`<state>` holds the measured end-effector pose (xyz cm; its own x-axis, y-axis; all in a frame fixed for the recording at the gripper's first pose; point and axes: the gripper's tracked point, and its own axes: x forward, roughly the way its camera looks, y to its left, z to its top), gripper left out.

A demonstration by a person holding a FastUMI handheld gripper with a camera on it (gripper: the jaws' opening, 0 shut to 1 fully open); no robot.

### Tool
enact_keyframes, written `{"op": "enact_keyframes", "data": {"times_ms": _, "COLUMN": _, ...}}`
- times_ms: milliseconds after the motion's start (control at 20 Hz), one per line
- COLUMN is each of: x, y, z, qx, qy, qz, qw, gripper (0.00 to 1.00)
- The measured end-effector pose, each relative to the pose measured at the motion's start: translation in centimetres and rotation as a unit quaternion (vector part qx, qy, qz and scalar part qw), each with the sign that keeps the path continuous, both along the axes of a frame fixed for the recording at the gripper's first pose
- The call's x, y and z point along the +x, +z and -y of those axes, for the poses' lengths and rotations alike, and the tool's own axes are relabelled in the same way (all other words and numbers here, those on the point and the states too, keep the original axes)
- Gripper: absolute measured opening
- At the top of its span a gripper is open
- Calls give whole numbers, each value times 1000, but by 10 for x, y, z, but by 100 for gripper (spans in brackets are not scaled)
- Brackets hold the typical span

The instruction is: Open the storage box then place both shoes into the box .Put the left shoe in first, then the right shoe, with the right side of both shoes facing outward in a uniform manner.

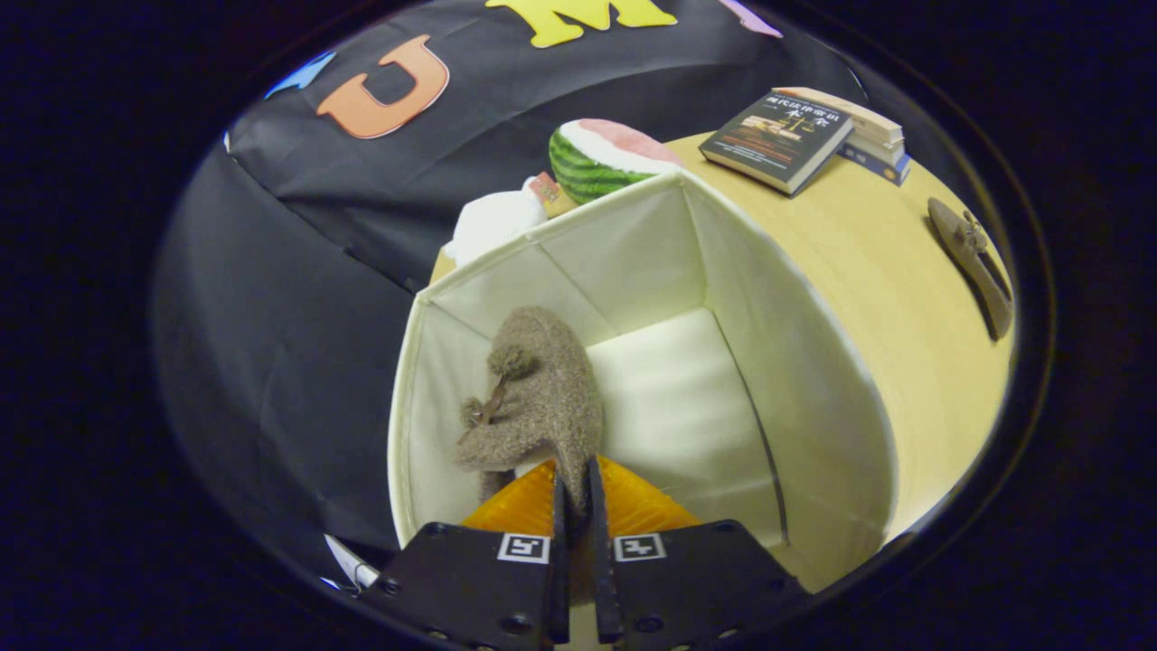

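Fuzzy grey-brown shoe with pompom inside white box; tool clamped on its edge.

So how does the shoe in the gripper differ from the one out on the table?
The held shoe hangs inside the white storage box, pinched at its edge by the gripper, jaws nearly closed on it; the other shoe lies on the wooden table, outside the box and untouched. The held one shows its fuzzy upper, the other its side. Both look brown.
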<state>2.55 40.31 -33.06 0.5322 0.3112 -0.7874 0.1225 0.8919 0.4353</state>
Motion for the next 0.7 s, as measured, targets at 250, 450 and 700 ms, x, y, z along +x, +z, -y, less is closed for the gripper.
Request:
{"op": "enact_keyframes", "data": {"times_ms": 250, "x": -2, "y": 31, "z": 12, "qx": -4, "qy": 29, "qz": 44, "qw": 999, "gripper": 49}}
{"op": "enact_keyframes", "data": {"times_ms": 450, "x": -8, "y": 75, "z": 40, "qx": -42, "qy": 71, "qz": 121, "qw": 989, "gripper": 81}}
{"op": "enact_keyframes", "data": {"times_ms": 700, "x": -18, "y": 137, "z": 112, "qx": -80, "qy": 99, "qz": 201, "qw": 971, "gripper": 92}}
